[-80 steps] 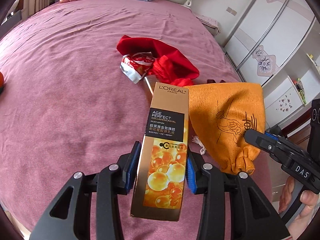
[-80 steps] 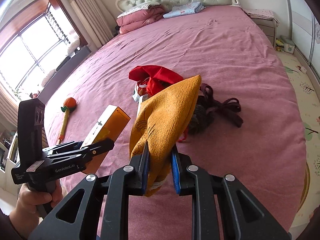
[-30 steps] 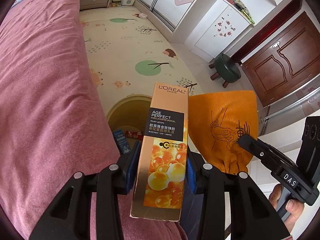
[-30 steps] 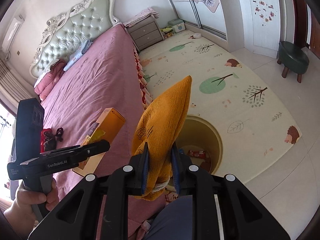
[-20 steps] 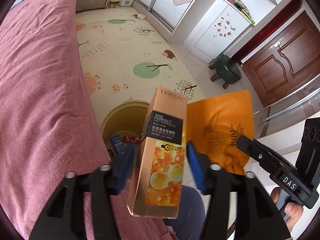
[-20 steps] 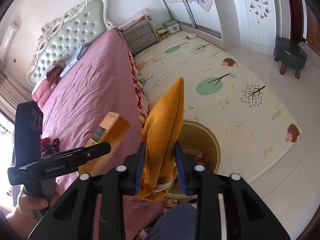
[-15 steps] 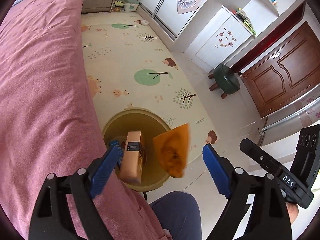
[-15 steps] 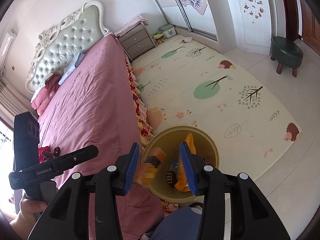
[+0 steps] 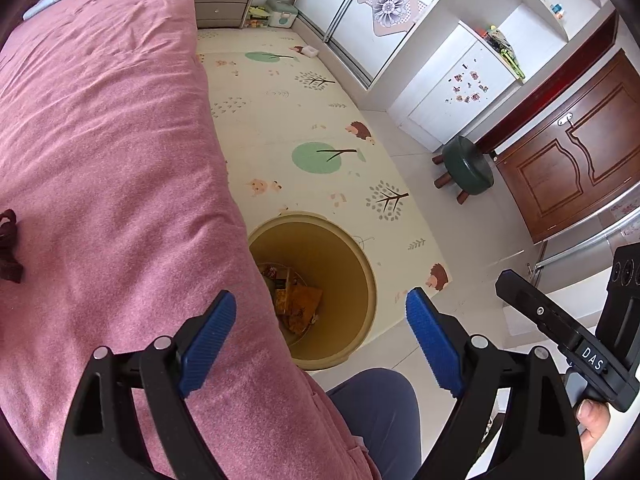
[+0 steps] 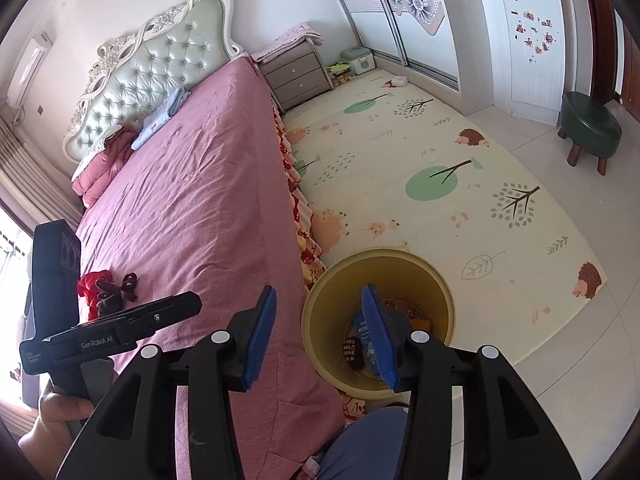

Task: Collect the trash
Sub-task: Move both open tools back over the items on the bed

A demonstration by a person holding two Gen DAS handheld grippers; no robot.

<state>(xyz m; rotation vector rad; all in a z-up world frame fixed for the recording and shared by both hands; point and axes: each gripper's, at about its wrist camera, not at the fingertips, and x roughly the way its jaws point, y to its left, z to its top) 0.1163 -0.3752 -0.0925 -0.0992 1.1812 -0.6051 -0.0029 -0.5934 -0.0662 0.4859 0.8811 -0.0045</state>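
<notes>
A round yellow bin (image 9: 362, 264) (image 10: 400, 255) stands on the floor against the bed's side. The orange cloth pouch (image 9: 302, 304) lies inside it, next to the gold carton (image 9: 282, 276) and other wrappers (image 10: 362, 330). My left gripper (image 9: 320, 296) hangs above the bin, open wide, nothing between its blue pads. My right gripper (image 10: 319, 290) is also over the bin, open about half as wide and empty. On the bed, a red cloth (image 10: 93, 283) and a dark knotted strap (image 10: 129, 282) (image 9: 8, 244) remain.
The pink bedspread (image 9: 100, 160) fills the left side; its edge overhangs the bin. A patterned play mat (image 10: 420, 152) covers the floor. A green stool (image 9: 466, 164) stands near the wooden door. The person's knee (image 9: 372, 408) is just below the grippers.
Both grippers opened and let go: the gold carton and the orange pouch dropped into the yellow bin. Both hands rose slightly, and the left view swung a little toward the bed.
</notes>
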